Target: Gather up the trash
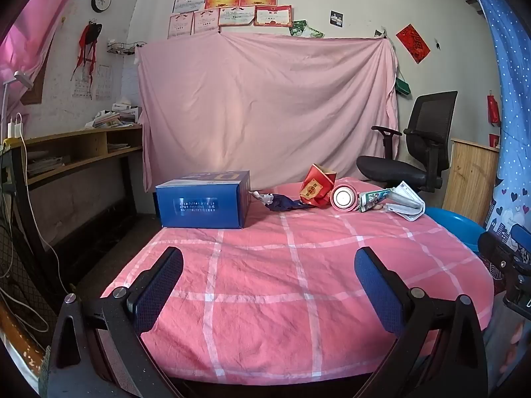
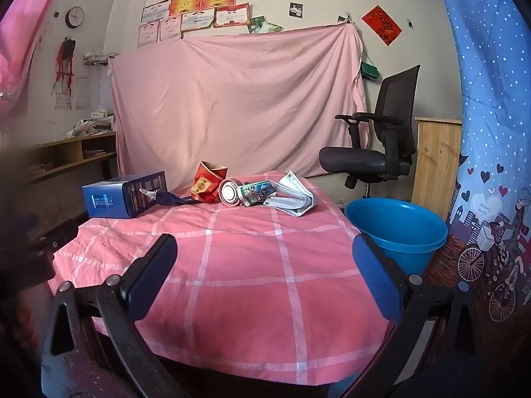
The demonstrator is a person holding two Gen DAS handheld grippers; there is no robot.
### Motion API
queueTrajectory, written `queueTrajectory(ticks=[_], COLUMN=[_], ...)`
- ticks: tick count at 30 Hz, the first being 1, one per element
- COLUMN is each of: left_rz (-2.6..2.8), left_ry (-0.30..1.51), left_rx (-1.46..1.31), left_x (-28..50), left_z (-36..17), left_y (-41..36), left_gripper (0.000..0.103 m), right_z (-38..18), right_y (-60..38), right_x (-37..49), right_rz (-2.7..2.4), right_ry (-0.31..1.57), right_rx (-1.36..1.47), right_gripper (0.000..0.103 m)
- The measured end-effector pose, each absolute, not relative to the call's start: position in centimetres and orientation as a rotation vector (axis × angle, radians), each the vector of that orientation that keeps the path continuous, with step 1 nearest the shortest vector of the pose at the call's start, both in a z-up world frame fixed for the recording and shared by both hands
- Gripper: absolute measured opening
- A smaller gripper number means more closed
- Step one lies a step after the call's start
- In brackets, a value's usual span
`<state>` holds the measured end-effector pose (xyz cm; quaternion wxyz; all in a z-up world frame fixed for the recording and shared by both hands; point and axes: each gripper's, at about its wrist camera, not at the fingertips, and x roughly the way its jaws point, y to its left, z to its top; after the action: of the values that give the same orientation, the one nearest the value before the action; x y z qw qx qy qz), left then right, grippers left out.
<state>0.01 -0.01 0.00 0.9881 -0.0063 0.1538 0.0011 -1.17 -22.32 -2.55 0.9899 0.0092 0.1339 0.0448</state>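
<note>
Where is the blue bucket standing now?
In the right wrist view the blue bucket stands on the floor beside the table's right edge, in front of the office chair.

In the left wrist view the blue basin [image 1: 454, 222] shows only as a sliver behind the bench [image 1: 298, 282] at its right edge, and the right gripper [image 1: 511, 265] is cut off by the frame's right side. The print on the blue box [image 1: 202, 202] is too small to read. In the right wrist view the far left is a dark blur.
</note>
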Motion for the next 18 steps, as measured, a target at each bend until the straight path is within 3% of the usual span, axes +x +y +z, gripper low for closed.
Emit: queueTrajectory(ticks=[18], left_rz=[0.006], left_ry=[0.305], left_rx=[-0.028], left_x=[-0.48], left_z=[0.36], left_y=[0.45], left_gripper=[0.101], right_z=[-2.67], right_y=[-22.78], right_x=[-1.06], right_rz=[0.090], right_ry=[0.269], right_rx=[0.026], right_gripper=[0.103])
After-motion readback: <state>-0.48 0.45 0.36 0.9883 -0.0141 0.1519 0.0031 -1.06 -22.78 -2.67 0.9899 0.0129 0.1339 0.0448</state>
